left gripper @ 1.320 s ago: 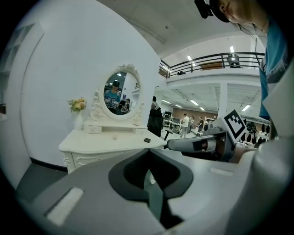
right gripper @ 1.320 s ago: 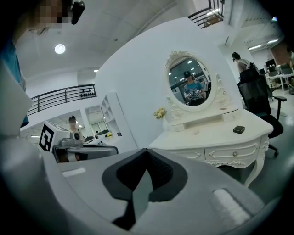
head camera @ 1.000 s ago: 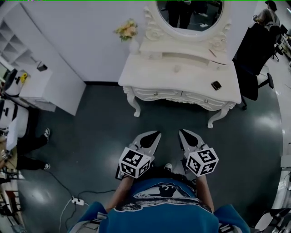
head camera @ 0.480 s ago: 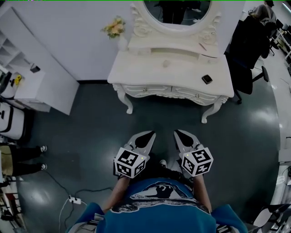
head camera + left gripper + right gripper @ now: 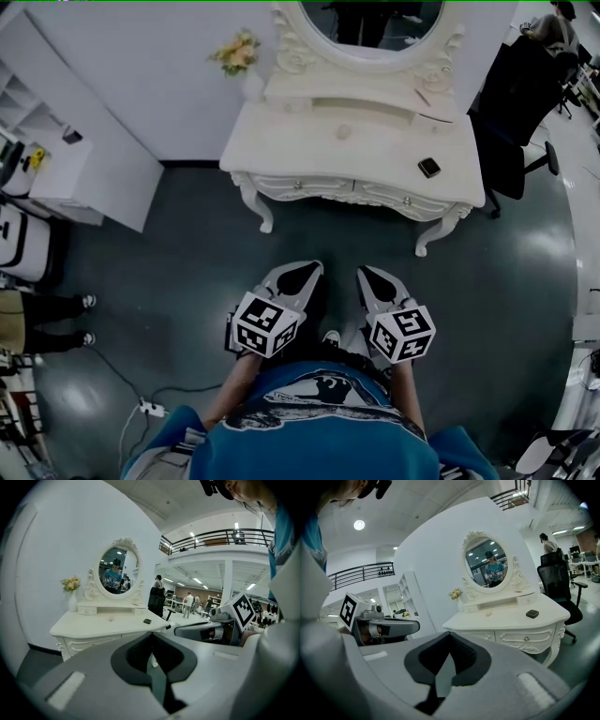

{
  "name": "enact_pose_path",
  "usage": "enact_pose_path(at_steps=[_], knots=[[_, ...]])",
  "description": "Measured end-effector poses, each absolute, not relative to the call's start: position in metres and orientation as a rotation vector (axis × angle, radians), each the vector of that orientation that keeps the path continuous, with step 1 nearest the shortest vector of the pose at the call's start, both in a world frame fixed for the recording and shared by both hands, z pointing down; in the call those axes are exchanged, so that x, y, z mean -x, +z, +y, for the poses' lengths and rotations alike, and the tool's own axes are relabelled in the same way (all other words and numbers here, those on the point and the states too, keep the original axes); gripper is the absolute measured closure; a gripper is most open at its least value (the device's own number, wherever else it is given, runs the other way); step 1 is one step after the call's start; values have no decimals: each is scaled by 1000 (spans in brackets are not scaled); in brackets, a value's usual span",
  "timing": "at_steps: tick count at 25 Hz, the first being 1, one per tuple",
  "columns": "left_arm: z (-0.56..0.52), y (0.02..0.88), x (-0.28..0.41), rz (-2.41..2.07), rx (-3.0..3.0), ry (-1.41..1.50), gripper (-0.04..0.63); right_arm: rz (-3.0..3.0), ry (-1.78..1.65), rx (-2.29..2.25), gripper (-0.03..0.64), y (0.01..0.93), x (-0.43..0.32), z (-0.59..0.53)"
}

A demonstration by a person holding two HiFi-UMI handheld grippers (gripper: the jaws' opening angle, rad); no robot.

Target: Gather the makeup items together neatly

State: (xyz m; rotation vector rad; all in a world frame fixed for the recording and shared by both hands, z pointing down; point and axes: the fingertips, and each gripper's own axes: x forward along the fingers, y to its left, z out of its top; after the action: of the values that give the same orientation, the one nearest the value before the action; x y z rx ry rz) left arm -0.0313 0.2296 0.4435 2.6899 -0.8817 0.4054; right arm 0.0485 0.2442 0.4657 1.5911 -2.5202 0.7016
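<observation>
A white vanity table (image 5: pixel 309 155) with an oval mirror stands ahead across the dark floor. On its top lie a black compact (image 5: pixel 429 167), a small pale item (image 5: pixel 344 131) and a thin pink stick (image 5: pixel 424 97) on the raised shelf. My left gripper (image 5: pixel 298 274) and right gripper (image 5: pixel 370 278) hang side by side over the floor, well short of the table, both shut and empty. The left gripper view shows its jaws (image 5: pixel 151 634) closed, with the compact (image 5: pixel 147 621) far off. In the right gripper view the jaws (image 5: pixel 449 634) are closed too, the compact (image 5: pixel 532 613) beyond them.
A vase of flowers (image 5: pixel 239 56) sits at the table's back left corner. A black office chair (image 5: pixel 511 112) stands to the right of the table, and a white shelf unit (image 5: pixel 56 159) to the left. A power strip (image 5: pixel 145 408) and cable lie on the floor.
The table has shifted a little left in the head view. Both grippers stay shut, side by side, and have risen slightly towards the table.
</observation>
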Motion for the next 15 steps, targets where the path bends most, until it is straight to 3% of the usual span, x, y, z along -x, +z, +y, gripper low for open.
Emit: enact_pose_path(at_steps=[8,15], knots=[[148,434,9,-788,-2753,362,583,-2471,691,-1673,612,465,-66,165],[51,416,29,-831,-2755,311,583,-2446,644,-1702,613,447,-62,74]])
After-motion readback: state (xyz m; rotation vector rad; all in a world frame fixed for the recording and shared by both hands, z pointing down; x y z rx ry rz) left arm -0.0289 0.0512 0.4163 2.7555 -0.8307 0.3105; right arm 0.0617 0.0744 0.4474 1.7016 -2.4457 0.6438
